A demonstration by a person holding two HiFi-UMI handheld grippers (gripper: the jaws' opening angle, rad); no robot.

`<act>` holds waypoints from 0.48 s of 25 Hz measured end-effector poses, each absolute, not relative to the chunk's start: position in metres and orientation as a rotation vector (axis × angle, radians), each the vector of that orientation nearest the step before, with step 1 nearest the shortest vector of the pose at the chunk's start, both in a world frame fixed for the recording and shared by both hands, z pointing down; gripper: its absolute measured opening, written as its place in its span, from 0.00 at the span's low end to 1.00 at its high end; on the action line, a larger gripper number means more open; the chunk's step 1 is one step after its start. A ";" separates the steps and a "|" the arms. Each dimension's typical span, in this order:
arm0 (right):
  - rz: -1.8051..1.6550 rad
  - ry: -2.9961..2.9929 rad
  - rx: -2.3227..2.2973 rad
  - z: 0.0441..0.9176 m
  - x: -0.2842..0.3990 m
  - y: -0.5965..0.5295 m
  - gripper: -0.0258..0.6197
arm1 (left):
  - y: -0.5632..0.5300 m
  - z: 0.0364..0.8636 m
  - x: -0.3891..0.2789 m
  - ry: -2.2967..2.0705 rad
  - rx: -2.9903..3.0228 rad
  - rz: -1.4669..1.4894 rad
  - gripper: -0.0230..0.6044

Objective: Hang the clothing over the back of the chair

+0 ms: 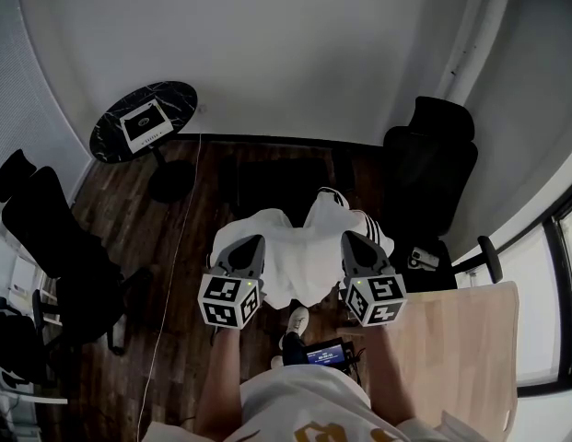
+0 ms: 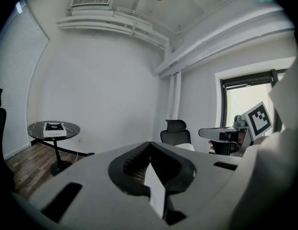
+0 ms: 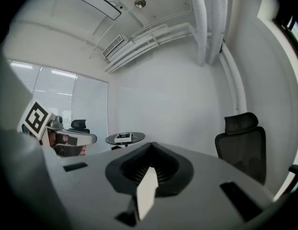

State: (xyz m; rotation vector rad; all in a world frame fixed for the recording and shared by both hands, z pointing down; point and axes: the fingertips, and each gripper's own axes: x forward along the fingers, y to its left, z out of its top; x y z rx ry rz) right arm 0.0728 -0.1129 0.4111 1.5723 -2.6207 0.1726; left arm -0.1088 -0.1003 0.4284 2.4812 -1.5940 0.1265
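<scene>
Closest to the head camera is the person's white shirt [image 1: 304, 417] with pale yellow print. Just ahead of it, the left tongs [image 1: 246, 244] and the right tongs [image 1: 353, 239] are held side by side, pointing away from the body. Both are pressed together on the clothing [image 1: 295, 261], a white garment with black stripes. It is stretched between the two tips and sags below them, above the dark wooden floor [image 1: 193, 219]. In the left gripper view, the left tongs [image 2: 149, 147] pinch a white fold of the clothing [image 2: 156, 190] between ribbed pads. The right gripper view shows the same for the right tongs [image 3: 149, 148], with a fold of the clothing [image 3: 146, 195] clamped in them. A black office chair [image 1: 431, 168] stands beyond the right tongs and off to their outer side, well apart from the garment. Far beyond the left tongs is a round black table [image 1: 143, 122] carrying a white box [image 1: 144, 124]. Beside the right tongs, on their outer side, lies a light wooden tabletop [image 1: 461, 348].
</scene>
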 end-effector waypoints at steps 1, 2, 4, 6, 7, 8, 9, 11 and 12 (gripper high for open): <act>0.174 -2.615 1.572 0.412 0.072 -0.113 0.06 | -0.101 0.429 -0.109 -1.590 2.481 0.127 0.07; 0.173 -2.610 1.570 0.413 0.072 -0.113 0.06 | -0.101 0.429 -0.108 -1.589 2.480 0.127 0.07; 0.170 -2.603 1.558 0.415 0.071 -0.112 0.06 | -0.102 0.429 -0.108 -1.590 2.483 0.126 0.07; 0.165 -2.599 1.545 0.415 0.071 -0.113 0.06 | -0.103 0.428 -0.107 -1.584 2.490 0.110 0.07; 0.163 -2.598 1.540 0.415 0.072 -0.114 0.06 | -0.104 0.428 -0.107 -1.580 2.491 0.101 0.07; 0.161 -2.597 1.536 0.415 0.072 -0.114 0.06 | -0.105 0.428 -0.107 -1.578 2.490 0.096 0.07; 0.160 -2.596 1.534 0.415 0.071 -0.115 0.06 | -0.105 0.429 -0.107 -1.576 2.489 0.096 0.07; 0.163 -2.598 1.532 0.415 0.071 -0.116 0.06 | -0.106 0.431 -0.107 -1.572 2.488 0.107 0.07; 0.166 -2.599 1.531 0.415 0.071 -0.117 0.06 | -0.106 0.431 -0.106 -1.571 2.493 0.112 0.07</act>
